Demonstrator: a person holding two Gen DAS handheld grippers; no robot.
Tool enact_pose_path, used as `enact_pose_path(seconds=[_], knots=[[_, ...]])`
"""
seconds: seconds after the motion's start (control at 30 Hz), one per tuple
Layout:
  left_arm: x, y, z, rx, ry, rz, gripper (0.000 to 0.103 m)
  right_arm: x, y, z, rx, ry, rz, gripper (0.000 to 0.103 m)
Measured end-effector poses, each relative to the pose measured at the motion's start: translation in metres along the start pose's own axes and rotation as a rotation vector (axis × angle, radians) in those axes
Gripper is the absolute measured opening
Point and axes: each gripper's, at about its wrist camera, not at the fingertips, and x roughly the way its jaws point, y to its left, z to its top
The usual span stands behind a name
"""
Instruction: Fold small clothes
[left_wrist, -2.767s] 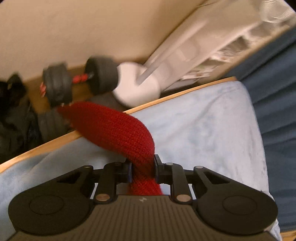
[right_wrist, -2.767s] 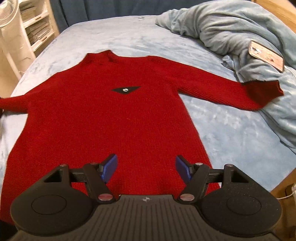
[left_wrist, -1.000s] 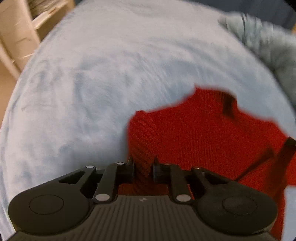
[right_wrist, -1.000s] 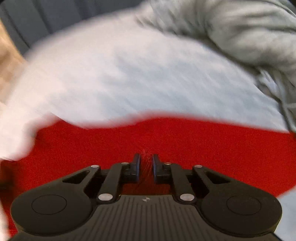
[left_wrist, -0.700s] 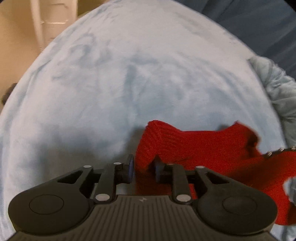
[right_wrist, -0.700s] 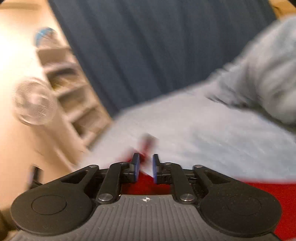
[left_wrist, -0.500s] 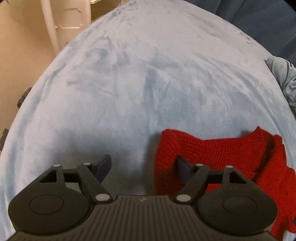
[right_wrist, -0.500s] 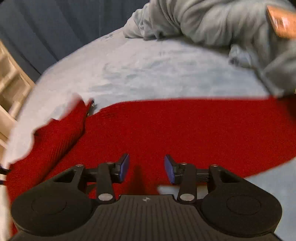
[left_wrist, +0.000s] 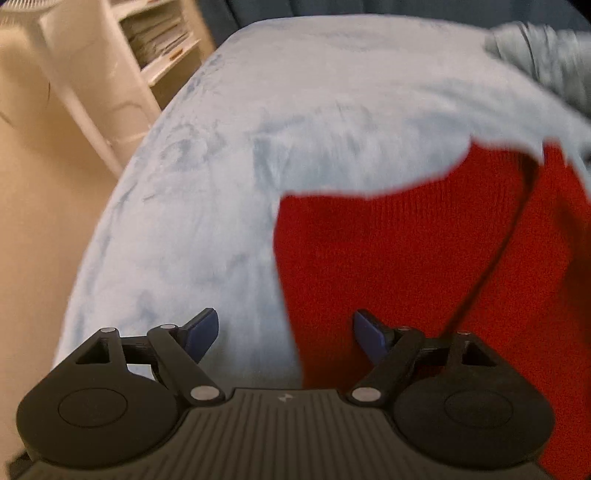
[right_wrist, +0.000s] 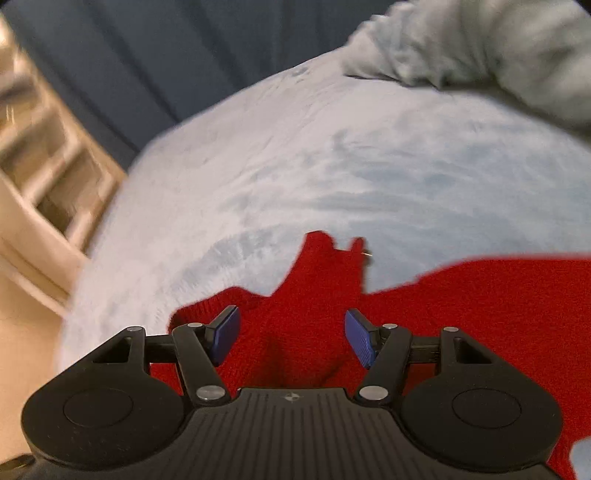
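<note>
One red sweater lies on the pale blue bed cover, well in from the bed's left edge. Both grippers, left gripper and right gripper, hover over it, jaws opening, pads touching nothing. One rumpled grey blanket sits toward the far right corner.

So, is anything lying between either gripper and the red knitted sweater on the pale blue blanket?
Nothing visible. The red knitted sweater lies directly under the right gripper and the left gripper, both jaws opening and empty. The crumpled grey-blue duvet sits well beyond.
</note>
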Motion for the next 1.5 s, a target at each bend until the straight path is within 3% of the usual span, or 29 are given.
enact_pose_path(seconds=[0.07,0.27,0.4,0.5,0.6,0.73,0.83,0.9,1.0,1.07,1.13,1.17,1.2,1.23,1.27,1.33,1.4,1.47,1.5], knots=[[-0.001,-0.004,-0.016,0.040,-0.002,-0.014,0.085,0.018,0.029,-0.003,-0.098,0.016,-0.063,0.065],[-0.018,-0.008,-0.052,0.174,-0.095,-0.066,0.085,0.056,0.062,-0.008,-0.213,0.079,-0.084,0.067],[-0.017,0.002,-0.055,0.125,-0.082,-0.115,0.085,0.067,0.062,-0.018,-0.417,0.090,-0.160,0.068],[-0.012,0.010,-0.052,0.086,-0.059,-0.150,0.086,0.043,0.045,-0.041,-0.515,0.069,-0.201,0.068],[-0.014,0.011,-0.055,0.100,-0.076,-0.151,0.089,-0.006,-0.001,-0.065,-0.405,0.026,-0.210,0.070],[-0.021,0.010,-0.064,0.140,-0.098,-0.161,0.089,-0.046,-0.059,-0.100,-0.237,0.076,-0.255,0.069],[-0.026,0.016,-0.061,0.163,-0.093,-0.210,0.090,-0.069,-0.083,-0.102,-0.096,0.034,-0.174,0.068],[-0.026,0.031,-0.049,0.094,-0.066,-0.275,0.090,-0.076,-0.094,-0.093,0.020,-0.004,-0.117,0.074],[-0.016,0.051,-0.018,-0.037,-0.078,-0.280,0.093,-0.061,-0.107,-0.078,0.163,-0.010,-0.073,0.074],[0.003,0.058,0.005,-0.107,-0.047,-0.270,0.094,-0.039,-0.111,-0.069,0.175,-0.004,-0.083,0.074],[0.032,0.061,0.025,-0.176,0.040,-0.310,0.094,-0.020,-0.113,-0.064,0.153,0.005,-0.120,0.075],[0.045,0.061,0.033,-0.206,0.082,-0.318,0.089,-0.017,-0.111,-0.062,0.131,-0.017,-0.131,0.060],[0.054,0.060,0.039,-0.244,0.097,-0.322,0.076,-0.018,-0.108,-0.063,0.107,-0.039,-0.151,0.032],[0.056,0.061,0.044,-0.268,0.088,-0.357,0.029,-0.021,-0.103,-0.061,0.077,-0.059,-0.159,0.028],[0.053,0.063,0.049,-0.302,0.073,-0.384,0.023,-0.025,-0.101,-0.059,0.068,-0.078,-0.157,0.024],[0.039,0.073,0.052,-0.362,0.001,-0.406,0.021,-0.049,-0.095,-0.056,0.076,-0.139,-0.105,0.022],[0.036,0.089,0.051,-0.398,-0.018,-0.414,0.021,-0.074,-0.094,-0.053,0.113,-0.180,-0.032,0.022],[0.047,0.101,0.046,-0.430,0.008,-0.372,0.021,-0.090,-0.097,-0.055,0.185,-0.204,0.044,0.022],[0.052,0.107,0.043,-0.440,0.015,-0.310,0.022,-0.086,-0.100,-0.057,0.211,-0.198,0.045,0.022]])
